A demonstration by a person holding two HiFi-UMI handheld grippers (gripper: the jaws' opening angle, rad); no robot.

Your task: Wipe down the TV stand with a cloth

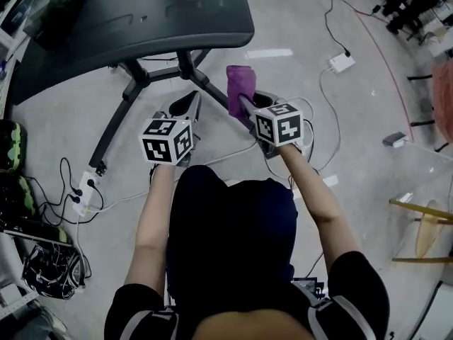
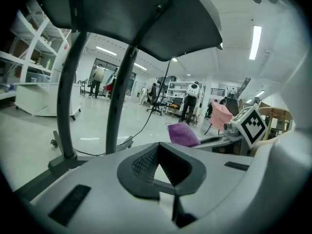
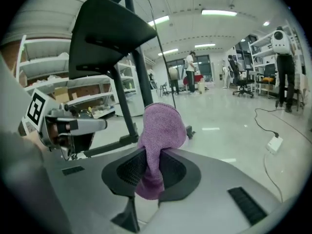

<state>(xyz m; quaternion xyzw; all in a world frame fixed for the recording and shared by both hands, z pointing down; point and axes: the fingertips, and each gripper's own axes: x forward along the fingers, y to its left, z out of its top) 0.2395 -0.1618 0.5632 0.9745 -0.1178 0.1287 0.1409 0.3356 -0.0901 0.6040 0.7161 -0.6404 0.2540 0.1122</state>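
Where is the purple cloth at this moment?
The purple cloth is clamped in the right gripper, near the middle of the head view, above the floor near the legs of the dark stand.

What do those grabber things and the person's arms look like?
The left gripper and the right gripper each have a pale grey body, dark textured pads inside the jaws, and a white cube printed with black square markers. The person wears a dark top with short black sleeves that have pale stripes.
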